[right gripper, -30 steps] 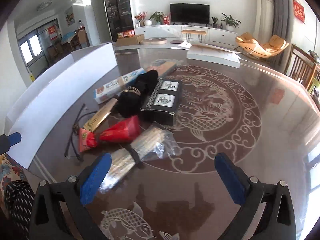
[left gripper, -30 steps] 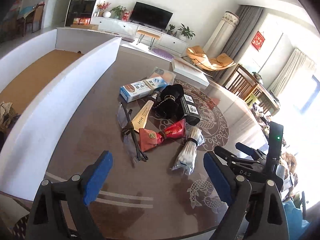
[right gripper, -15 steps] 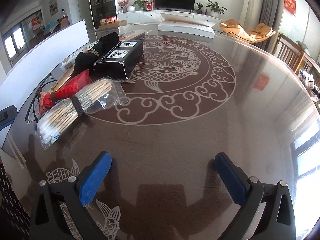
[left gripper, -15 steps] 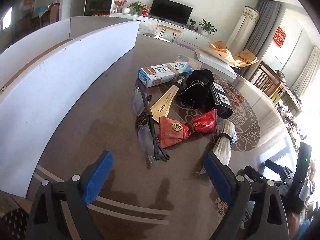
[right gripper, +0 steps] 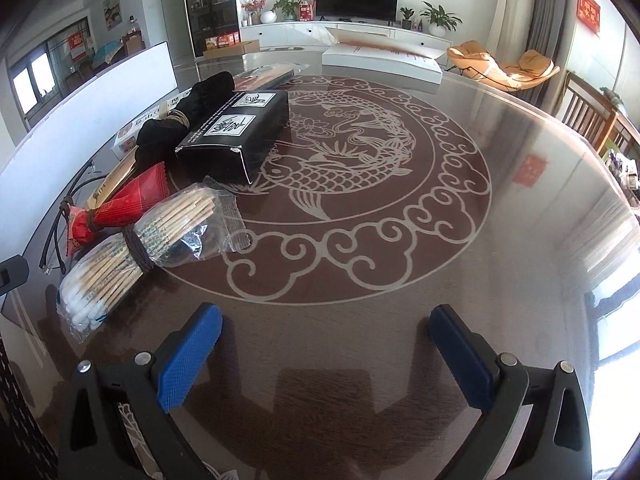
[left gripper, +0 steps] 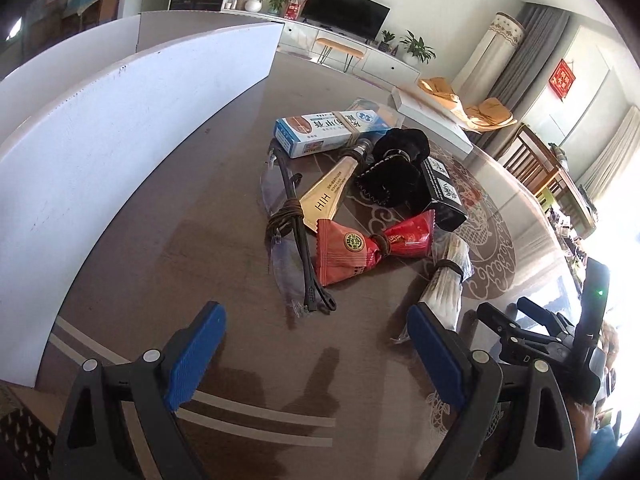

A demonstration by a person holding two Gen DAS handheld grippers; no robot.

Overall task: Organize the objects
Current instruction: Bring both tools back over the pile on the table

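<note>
A pile of objects lies on the round brown table [left gripper: 160, 208]: a blue-white toothpaste box [left gripper: 328, 130], a gold tube [left gripper: 330, 196], a black cloth bundle [left gripper: 394, 164], a black box [left gripper: 444, 196], a red packet [left gripper: 360, 248], a bagged black cord [left gripper: 298, 236] and a bag of cotton swabs [left gripper: 446, 288]. My left gripper [left gripper: 316, 356] is open and empty, just short of the cord and red packet. My right gripper [right gripper: 326, 354] is open and empty over bare table, with the swab bag [right gripper: 132, 248], red packet [right gripper: 124, 204] and black box [right gripper: 236, 132] to its left.
A large white open box [left gripper: 132, 128] stands along the table's left side. A flat white box [right gripper: 380, 60] lies at the table's far edge. The right gripper's body [left gripper: 552, 344] shows at lower right in the left wrist view. Chairs stand beyond the table at right.
My left gripper has come lower and closer to the pile. My right gripper has swung right and lower over the table pattern, so the pile now sits to its left.
</note>
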